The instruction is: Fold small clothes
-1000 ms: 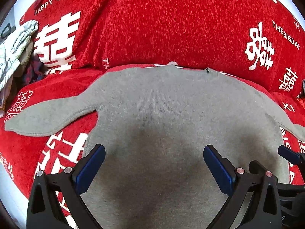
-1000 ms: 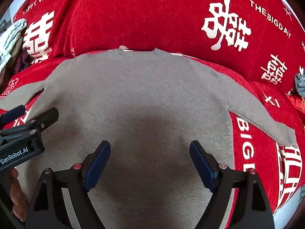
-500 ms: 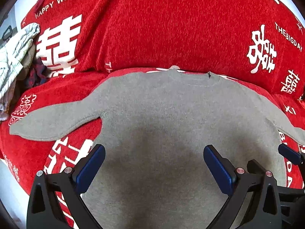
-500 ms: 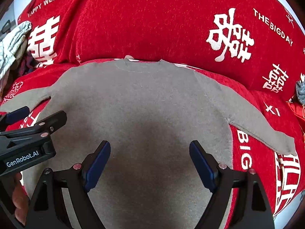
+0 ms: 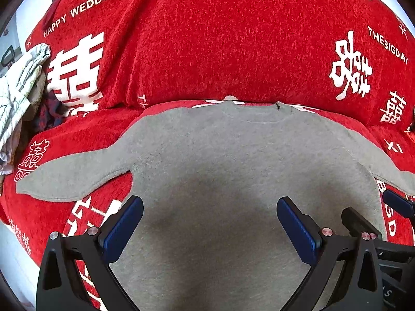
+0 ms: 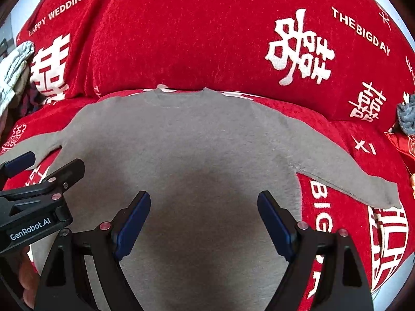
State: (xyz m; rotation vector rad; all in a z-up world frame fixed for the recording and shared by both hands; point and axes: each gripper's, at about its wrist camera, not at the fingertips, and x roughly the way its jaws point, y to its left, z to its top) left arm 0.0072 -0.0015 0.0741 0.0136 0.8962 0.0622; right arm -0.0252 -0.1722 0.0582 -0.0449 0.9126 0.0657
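The grey sweater [image 5: 233,168] lies spread flat on a red cover [image 5: 207,51] printed with white characters, collar at the far edge ahead of the jaws, body running back under and between both tools. The left gripper [image 5: 208,223] hovers over the lower body with its jaws released wide and nothing between them; the right gripper [image 6: 203,220] hangs just beside it to the right, its jaws equally wide and empty. The left sleeve [image 5: 72,178] stretches out well to the left of the left jaws, the right sleeve [image 6: 363,181] well to the right of the right jaws. No fold looks started, so the risks are those of a first grab. The knit looks soft and thick, and the plush cover under it could be pinched along with it; lifting would then drag the cover and rumple the sweater. Taking one layer only would let front and back slide apart and skew the fold. If both jaws bite close together near the middle, the sides are likely to sag and the crease to run crooked. A sleeve left out could trail and bunch under the body. Loose clothes [image 5: 18,90] heaped far left of the jaws and a grey rag [image 6: 406,116] far right might snag a swung sleeve
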